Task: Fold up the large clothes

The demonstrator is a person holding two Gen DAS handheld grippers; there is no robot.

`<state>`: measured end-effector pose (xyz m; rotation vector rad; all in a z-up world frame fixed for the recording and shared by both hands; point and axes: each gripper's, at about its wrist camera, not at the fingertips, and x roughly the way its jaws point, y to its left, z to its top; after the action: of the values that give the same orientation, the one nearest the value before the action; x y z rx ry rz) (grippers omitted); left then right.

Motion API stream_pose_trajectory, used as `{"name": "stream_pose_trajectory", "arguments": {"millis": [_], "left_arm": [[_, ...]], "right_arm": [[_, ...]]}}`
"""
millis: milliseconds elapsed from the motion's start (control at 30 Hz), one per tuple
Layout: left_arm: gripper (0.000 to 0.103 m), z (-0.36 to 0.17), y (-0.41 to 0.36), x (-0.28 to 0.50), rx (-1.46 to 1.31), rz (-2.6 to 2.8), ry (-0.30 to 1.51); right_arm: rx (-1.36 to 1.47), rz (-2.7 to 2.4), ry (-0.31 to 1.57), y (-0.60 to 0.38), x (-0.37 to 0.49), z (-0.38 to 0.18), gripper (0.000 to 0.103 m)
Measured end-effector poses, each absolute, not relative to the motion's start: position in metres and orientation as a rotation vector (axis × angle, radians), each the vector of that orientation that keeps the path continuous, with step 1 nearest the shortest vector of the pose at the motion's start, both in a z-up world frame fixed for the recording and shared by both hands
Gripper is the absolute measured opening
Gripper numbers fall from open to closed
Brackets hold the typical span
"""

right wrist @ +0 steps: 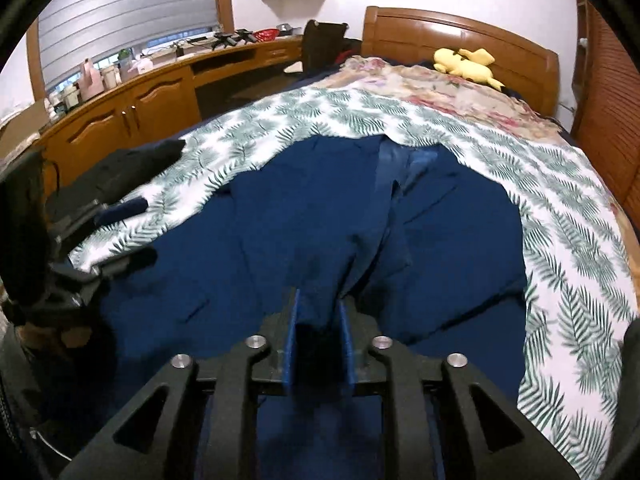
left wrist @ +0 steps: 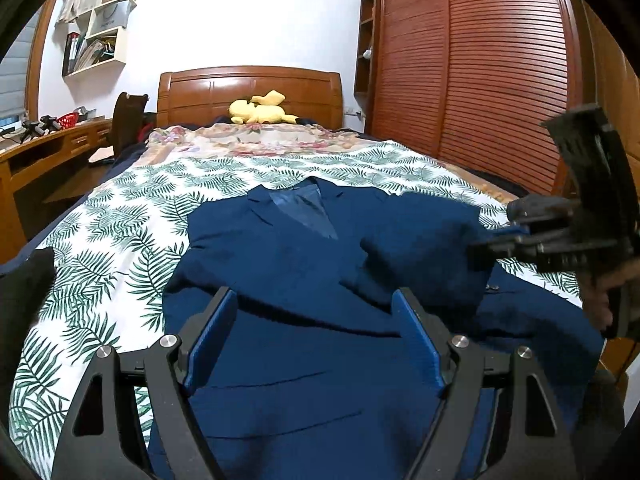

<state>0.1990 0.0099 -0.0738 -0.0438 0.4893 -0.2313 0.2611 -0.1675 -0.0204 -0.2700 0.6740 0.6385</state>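
A dark blue suit jacket (left wrist: 304,264) lies face up on the fern-print sheet (left wrist: 120,216), collar toward the headboard. Its right sleeve (left wrist: 424,248) is folded across the chest. My left gripper (left wrist: 314,294) hovers open over the jacket's lower part, with nothing between its blue pads. My right gripper (left wrist: 486,250) sits at the sleeve's end, on the right. In the right wrist view its jaws (right wrist: 319,310) stand a little apart, and a raised ridge of the jacket's cloth (right wrist: 320,280) runs in between the pads. The left gripper (right wrist: 132,236) shows at that view's left edge.
A black garment (right wrist: 132,160) lies at the bed's left edge. A yellow plush toy (left wrist: 260,110) rests by the wooden headboard (left wrist: 248,88). A slatted wardrobe (left wrist: 480,80) stands close on the right, and a wooden desk (right wrist: 132,100) with clutter on the left.
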Motion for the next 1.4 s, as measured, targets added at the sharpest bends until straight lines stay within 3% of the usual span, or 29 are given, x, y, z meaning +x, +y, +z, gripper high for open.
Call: {"name": "stream_pose_trajectory", "arguments": {"millis": [100,767,1167,1400], "left_arm": [[0.08,-0.076,0.009,0.201,-0.045,-0.235,0.499],[0.08,-0.078,-0.067,0.186,0.063,-0.305,0.544],[0.055,-0.077,-0.13,0.197,0.107,-0.402,0.659],[0.047,-0.083,-0.172,0.218,0.136,-0.475,0.724]], "right_arm": [[-0.274,0.594,0.682,-0.168,0.26,-0.035,0.039],[-0.201,0.429,0.703,-0.237,0.201,-0.063,0.041],[-0.163,0.386,0.694,-0.257,0.223,-0.057,0.041],[-0.11,0.358,0.737,-0.27,0.233,-0.063,0.041]]}}
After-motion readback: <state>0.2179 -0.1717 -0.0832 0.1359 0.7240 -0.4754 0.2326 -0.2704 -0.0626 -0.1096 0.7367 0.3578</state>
